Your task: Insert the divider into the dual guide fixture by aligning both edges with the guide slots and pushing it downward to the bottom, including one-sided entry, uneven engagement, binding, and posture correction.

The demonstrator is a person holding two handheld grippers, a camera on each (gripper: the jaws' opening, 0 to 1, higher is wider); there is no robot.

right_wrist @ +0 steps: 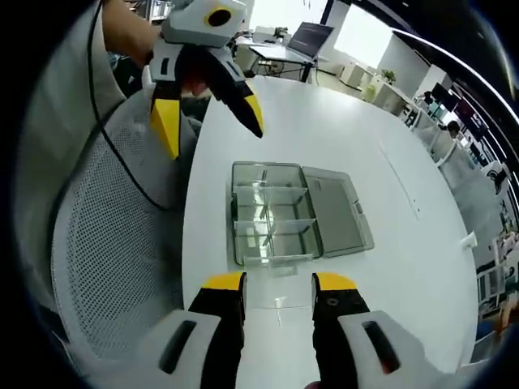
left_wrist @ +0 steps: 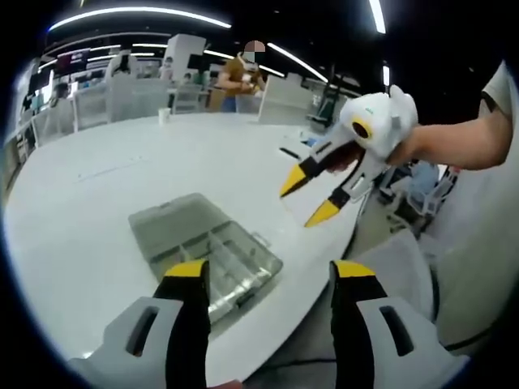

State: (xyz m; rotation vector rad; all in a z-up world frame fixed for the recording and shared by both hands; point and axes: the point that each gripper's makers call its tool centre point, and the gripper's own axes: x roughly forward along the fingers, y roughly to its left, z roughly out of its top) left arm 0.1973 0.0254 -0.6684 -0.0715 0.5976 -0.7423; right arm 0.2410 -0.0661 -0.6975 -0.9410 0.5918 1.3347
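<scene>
Item: clear compartment box (right_wrist: pixel 284 215), lid open, centre frame in your right gripper view, on the white table (right_wrist: pixel 389 267). Inner partitions visible; which one is the divider is hard to tell. Your right gripper (right_wrist: pixel 278 283): jaws spread, empty, just below the box. Your left gripper (left_wrist: pixel 270 270): jaws spread, empty, box at lower centre of its view.

Left yellow-tipped white two-jaw gripper (left_wrist: pixel 268 279) and right yellow-tipped white two-jaw gripper (right_wrist: pixel 278 282) both hover apart, jaws spread, holding nothing.
</scene>
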